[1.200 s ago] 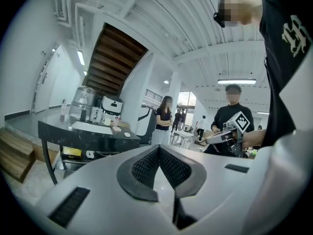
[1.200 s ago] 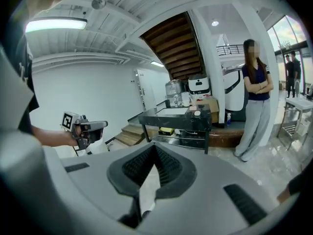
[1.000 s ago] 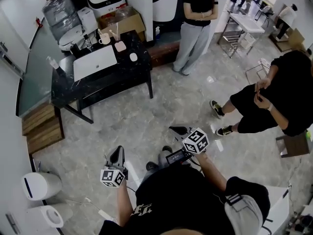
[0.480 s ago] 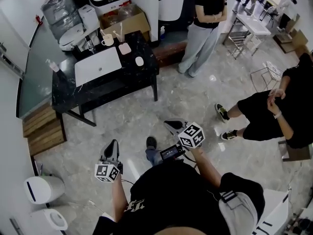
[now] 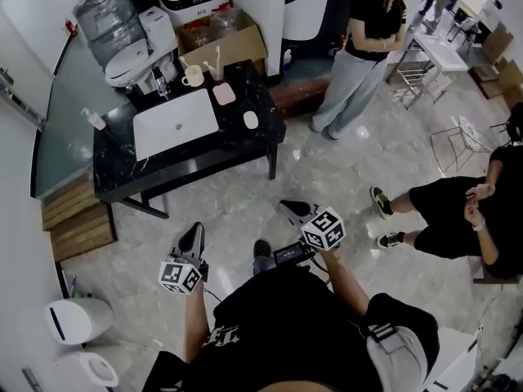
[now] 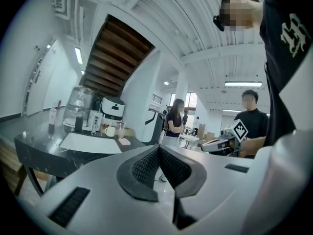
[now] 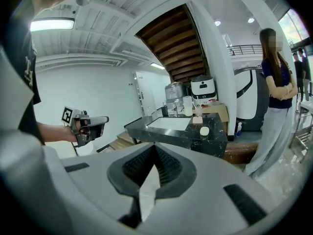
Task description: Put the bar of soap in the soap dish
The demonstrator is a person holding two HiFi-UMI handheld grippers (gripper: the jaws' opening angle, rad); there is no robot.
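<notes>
**Approach to the surface, both grippers empty**
Over the last second the dark surface (image 5: 176, 170) has been brought nearer and lower in the head view, though it is not yet within reach. The fingers of the left gripper (image 5: 194, 235) and right gripper (image 5: 291, 211) are pressed together on nothing. The bar of soap (image 5: 251, 119) lies untouched at upper centre, apart from the pink soap dish (image 5: 224, 94) up-left of it, so grasping has yet to begin.
</notes>
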